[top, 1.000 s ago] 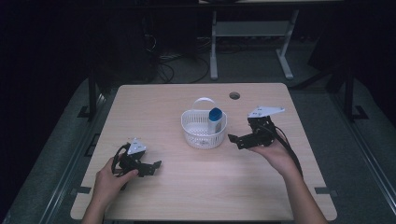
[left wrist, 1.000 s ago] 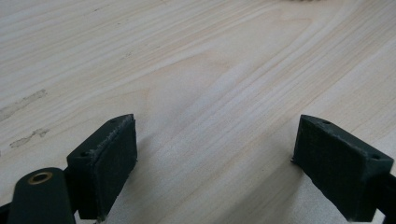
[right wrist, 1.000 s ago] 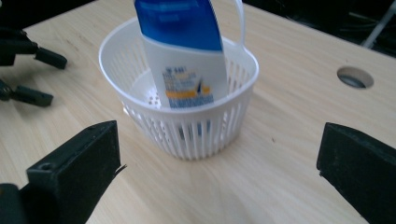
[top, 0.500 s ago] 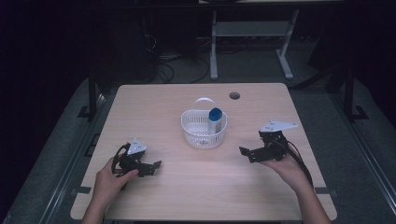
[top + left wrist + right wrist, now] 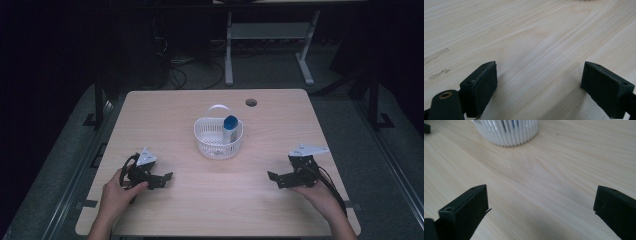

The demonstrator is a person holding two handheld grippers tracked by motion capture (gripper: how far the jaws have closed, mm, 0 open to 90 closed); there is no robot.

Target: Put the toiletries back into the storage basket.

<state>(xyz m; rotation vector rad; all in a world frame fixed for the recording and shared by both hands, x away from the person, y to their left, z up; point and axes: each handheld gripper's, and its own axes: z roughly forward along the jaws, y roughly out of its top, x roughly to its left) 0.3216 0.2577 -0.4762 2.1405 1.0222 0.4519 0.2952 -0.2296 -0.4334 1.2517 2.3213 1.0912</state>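
Note:
A white slatted basket (image 5: 218, 142) with a handle stands at the middle of the wooden table (image 5: 170, 115). Inside it, at its right side, leans a blue-and-white object (image 5: 230, 122). My left gripper (image 5: 161, 179) rests low at the near left, held by a hand, and its jaws stand open over bare wood in the left gripper view (image 5: 539, 82). At the near right my right gripper (image 5: 276, 179) points left and is open and empty. In the right gripper view (image 5: 541, 207), the basket (image 5: 509, 132) lies ahead of the jaws.
A round cable hole (image 5: 251, 102) sits in the table's far right part. Beyond the far edge stand a white desk frame (image 5: 270, 35) and cables on the dark floor. Bare wood lies between both grippers and the basket.
My right gripper has drawn back from beside the basket to the near right of the table. The left gripper and the basket have stayed put.

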